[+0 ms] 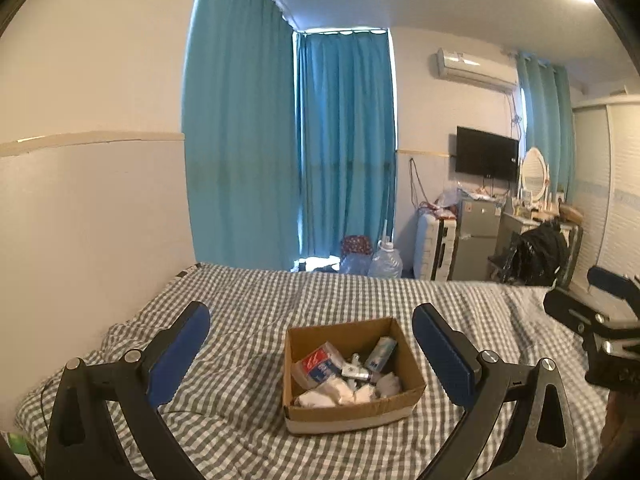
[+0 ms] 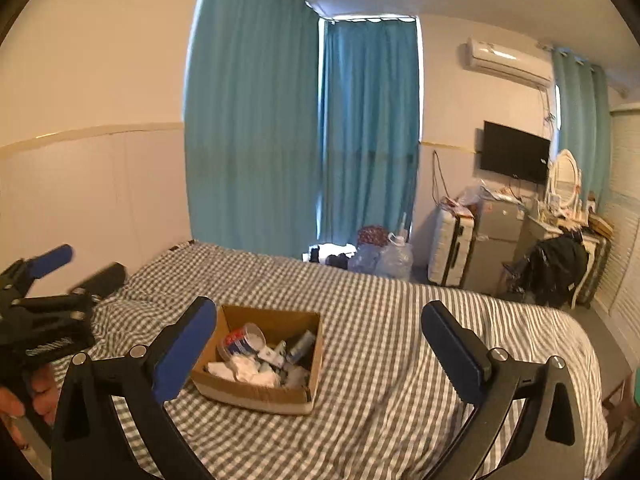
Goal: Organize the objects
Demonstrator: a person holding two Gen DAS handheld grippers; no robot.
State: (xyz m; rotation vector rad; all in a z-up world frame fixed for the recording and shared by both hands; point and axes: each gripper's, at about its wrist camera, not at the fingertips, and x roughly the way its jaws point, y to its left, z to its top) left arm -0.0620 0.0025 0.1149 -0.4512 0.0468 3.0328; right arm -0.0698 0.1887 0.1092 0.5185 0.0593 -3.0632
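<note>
An open cardboard box (image 1: 348,410) sits on the grey checked bed; it also shows in the right wrist view (image 2: 256,394). In it lie a red-and-white packet (image 1: 318,365), a small tube (image 1: 382,354), a silver metal piece (image 1: 354,372) and white cloths (image 1: 332,396). My left gripper (image 1: 312,350) is open and empty, held above the bed in front of the box. My right gripper (image 2: 320,344) is open and empty, to the right of the box. Each gripper shows at the edge of the other's view: the right one (image 1: 600,312), the left one (image 2: 60,280).
The checked bedspread (image 2: 400,320) covers the bed, against the wall on the left. Beyond the bed are teal curtains (image 1: 288,152), water jugs (image 1: 384,260), a suitcase (image 1: 434,248), a small fridge (image 1: 478,236), a wall TV (image 1: 486,154) and a dresser with a dark bag (image 1: 540,248).
</note>
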